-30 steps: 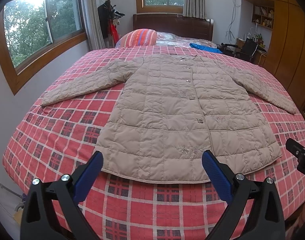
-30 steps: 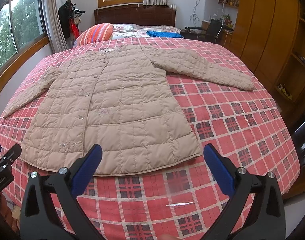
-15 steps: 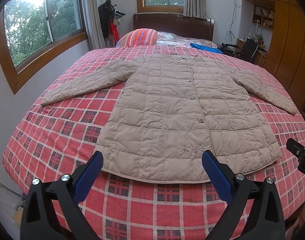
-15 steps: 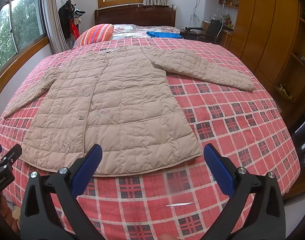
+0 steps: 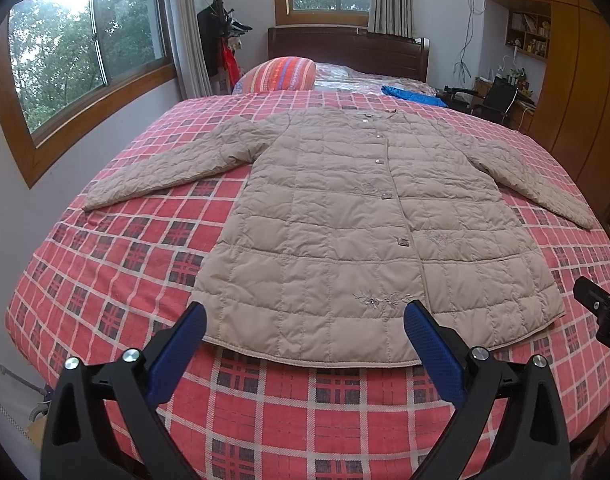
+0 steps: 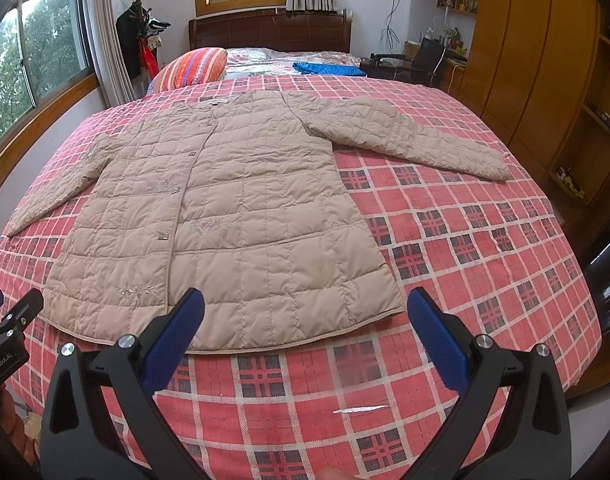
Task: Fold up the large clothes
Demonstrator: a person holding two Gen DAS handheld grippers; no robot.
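Observation:
A beige quilted coat (image 5: pixel 345 216) (image 6: pixel 233 216) lies flat and buttoned on the red plaid bedspread (image 5: pixel 117 256) (image 6: pixel 465 240), both sleeves spread out to the sides, hem toward me. My left gripper (image 5: pixel 305 320) hovers open just short of the hem, above its left half, with nothing between the blue pads. Over the hem's right half my right gripper (image 6: pixel 305 312) is likewise open and holds nothing. Each gripper's tip shows at the edge of the other's view.
A striped pillow (image 5: pixel 283 74) and a blue cloth (image 5: pixel 415 96) lie at the bed's head by the dark headboard (image 6: pixel 269 32). Windows and a coat stand (image 6: pixel 139 24) line the left wall; wooden wardrobes (image 6: pixel 545 60) and a desk stand on the right.

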